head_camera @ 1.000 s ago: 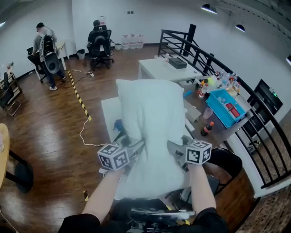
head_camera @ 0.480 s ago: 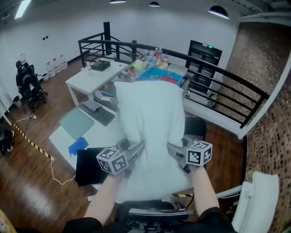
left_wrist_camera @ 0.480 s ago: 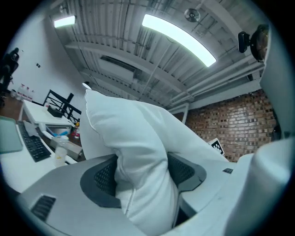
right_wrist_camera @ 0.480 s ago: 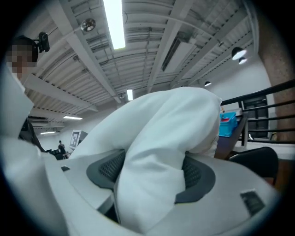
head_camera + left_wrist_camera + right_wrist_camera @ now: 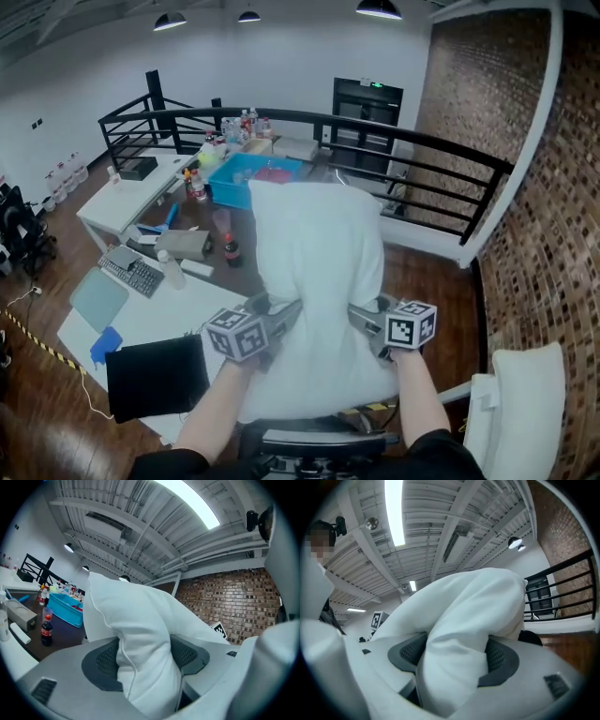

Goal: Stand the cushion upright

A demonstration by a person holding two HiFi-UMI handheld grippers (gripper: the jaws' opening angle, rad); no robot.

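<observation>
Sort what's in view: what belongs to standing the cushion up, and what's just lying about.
For the job: cushion; left gripper and right gripper, each clamped on one side of it.

Lying about, on the tables: blue bin, dark drink bottle, keyboard, black mat.

View has swung round behind the large white fabric cushion (image 5: 319, 281). Two seated persons and the open wood floor, far left a second ago, are out of frame. The blue plastic crate (image 5: 246, 180), then right of the cushion, now lies far left of its top. The black metal railing (image 5: 422, 150) has shifted from the right to run across the far side. A red-brown brick wall (image 5: 553, 234) has come in at right, and a white padded chair (image 5: 525, 412) at near right.
</observation>
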